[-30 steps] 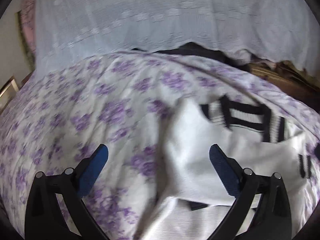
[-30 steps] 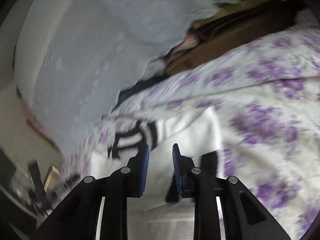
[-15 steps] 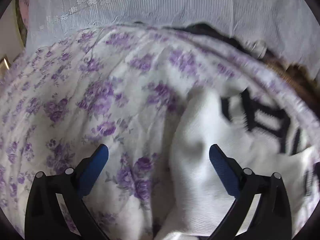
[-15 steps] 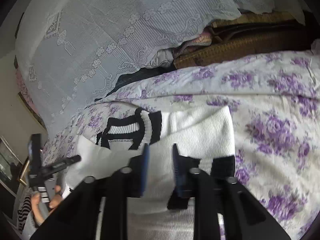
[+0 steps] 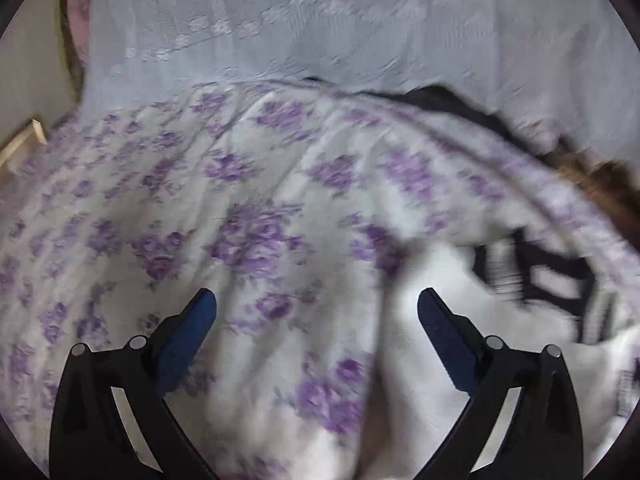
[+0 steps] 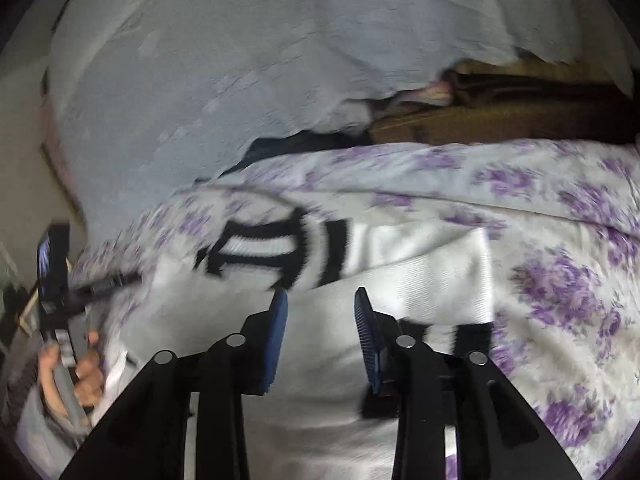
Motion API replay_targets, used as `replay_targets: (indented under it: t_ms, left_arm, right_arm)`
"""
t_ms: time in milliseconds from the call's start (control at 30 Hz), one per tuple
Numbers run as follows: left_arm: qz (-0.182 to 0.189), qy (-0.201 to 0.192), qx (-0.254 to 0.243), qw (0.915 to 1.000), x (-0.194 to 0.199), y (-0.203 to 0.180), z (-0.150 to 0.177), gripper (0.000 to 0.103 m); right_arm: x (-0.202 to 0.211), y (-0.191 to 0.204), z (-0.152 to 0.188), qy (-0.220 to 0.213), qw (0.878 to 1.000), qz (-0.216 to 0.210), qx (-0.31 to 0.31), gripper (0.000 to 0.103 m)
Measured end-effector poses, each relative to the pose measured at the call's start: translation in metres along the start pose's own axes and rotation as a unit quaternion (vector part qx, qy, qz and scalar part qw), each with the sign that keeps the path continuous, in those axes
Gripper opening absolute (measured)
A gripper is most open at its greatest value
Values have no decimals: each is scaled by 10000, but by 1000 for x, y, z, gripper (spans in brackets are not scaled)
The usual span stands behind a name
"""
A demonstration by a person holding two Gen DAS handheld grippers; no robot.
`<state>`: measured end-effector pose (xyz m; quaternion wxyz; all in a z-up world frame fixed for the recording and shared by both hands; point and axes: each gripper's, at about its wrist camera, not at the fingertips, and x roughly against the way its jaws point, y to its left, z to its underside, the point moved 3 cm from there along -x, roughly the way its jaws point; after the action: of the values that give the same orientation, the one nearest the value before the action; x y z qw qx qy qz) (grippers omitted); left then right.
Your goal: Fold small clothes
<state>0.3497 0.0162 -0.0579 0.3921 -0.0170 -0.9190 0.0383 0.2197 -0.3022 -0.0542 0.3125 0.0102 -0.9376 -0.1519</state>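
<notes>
Directly under right gripper [image 6: 320, 300], sweater [image 6: 420, 276]

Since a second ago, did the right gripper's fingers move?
Yes. The right gripper has opened: its blue pads were nearly together, and now white sweater shows between them.

The left gripper [image 5: 316, 310] is spread wide with nothing in it. The right gripper [image 6: 321, 300] has a gap between its blue fingers [image 6: 276, 332].

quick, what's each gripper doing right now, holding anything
Left gripper: open wide, empty, above the floral bedspread beside the white sweater.
Right gripper: open, nothing between its fingers, over the white sweater.
</notes>
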Motion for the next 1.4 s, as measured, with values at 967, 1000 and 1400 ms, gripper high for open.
replay_targets:
  t_ms: [967, 1000, 1400]
  left_arm:
    - [305, 779, -1677, 9823, 68, -12, 138, 99]
    - [288, 778, -1724, 9815, 71, -12, 143, 99]
    - [482, 948, -1807, 9778, 112, 11, 192, 99]
  right_arm:
    - [33, 12, 75, 829, 9961, 286, -1, 60]
    - [38, 11, 79, 824, 9962, 266, -63, 63]
    - [102, 10, 137, 758, 9965, 356, -49, 70]
